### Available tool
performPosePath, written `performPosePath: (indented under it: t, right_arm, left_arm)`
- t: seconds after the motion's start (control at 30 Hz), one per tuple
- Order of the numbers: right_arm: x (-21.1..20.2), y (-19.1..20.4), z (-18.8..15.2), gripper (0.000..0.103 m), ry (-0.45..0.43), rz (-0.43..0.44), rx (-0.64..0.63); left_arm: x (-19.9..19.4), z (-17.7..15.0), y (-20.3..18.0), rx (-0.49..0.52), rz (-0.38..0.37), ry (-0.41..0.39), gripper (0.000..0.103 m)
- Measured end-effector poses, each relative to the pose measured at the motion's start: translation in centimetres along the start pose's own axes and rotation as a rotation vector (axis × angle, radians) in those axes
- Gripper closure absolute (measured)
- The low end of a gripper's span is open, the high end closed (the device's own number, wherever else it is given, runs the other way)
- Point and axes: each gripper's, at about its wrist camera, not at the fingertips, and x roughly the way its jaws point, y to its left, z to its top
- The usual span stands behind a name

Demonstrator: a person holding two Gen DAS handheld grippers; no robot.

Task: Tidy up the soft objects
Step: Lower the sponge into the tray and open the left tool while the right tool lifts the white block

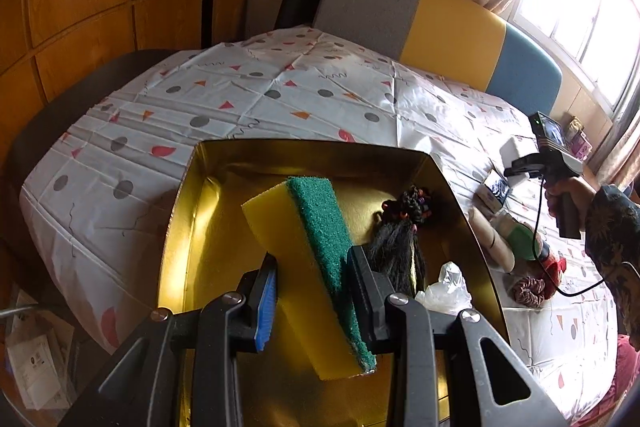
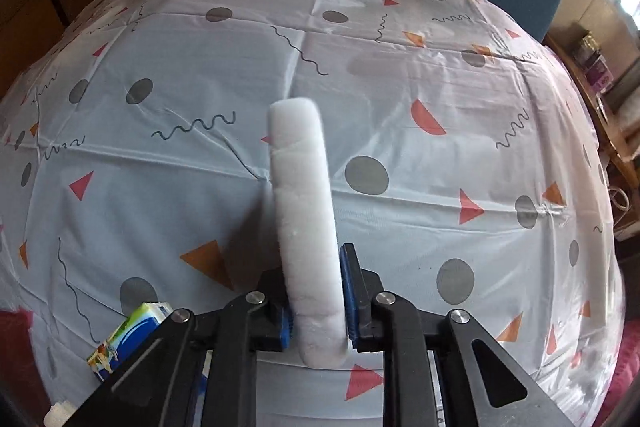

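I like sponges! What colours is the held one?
Yellow sponge, green top; left wrist view.

1. The tray (image 1: pixel 192 227) looks like glossy gold metal or foil card, mirror-smooth.
2. The sponge (image 1: pixel 280 251) is matt yellow foam with a rough green scouring layer.
3. The tablecloth (image 2: pixel 400 167) is creased, sheeny plastic.
4. The white sponge (image 2: pixel 304 211) is soft, matt foam.

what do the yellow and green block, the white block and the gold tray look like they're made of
Yellow and green sponge: soft foam with a coarse, fibrous green scouring layer; matte, porous texture, pinched in the left gripper.
White sponge: looks like fine dense foam, possibly melamine; matte, slightly crumbly surface, squeezed by the right gripper.
Gold tray: glossy and mirror-like with sharp folds; metal or foil-coated card, hard to say which.
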Motion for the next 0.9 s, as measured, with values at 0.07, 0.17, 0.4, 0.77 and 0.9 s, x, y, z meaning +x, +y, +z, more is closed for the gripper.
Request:
performPosePath:
  t: [0.07, 0.17, 0.4, 0.77, 0.9]
  right_arm:
    - [0.2, -0.6, -0.1, 0.083, 0.012, 0.028, 0.019]
    - [0.3, -1.0, 0.0, 0.074, 0.009, 0.058, 0.029]
    - [0.6, -0.6, 0.7, 0.027, 0.005, 0.110, 0.020]
    - [-2.1, -1.2, -0.5, 0.085, -0.058, 0.094, 0.052]
    - [-5.7, -0.2, -2.9, 0.085, -0.101, 0.112, -0.016]
  left_arm:
    - [0.0, -0.2, 0.1, -0.003, 0.000, 0.006, 0.070]
    - [0.1, -0.3, 0.2, -0.012, 0.002, 0.017, 0.070]
    - [0.6, -0.1, -0.1, -0.008, -0.003, 0.024, 0.070]
    - [1.6, 0.6, -0.3, -0.006, -0.013, 0.039, 0.070]
    - [2.6, 1.5, -0.3, -0.004, -0.019, 0.044, 0.070]
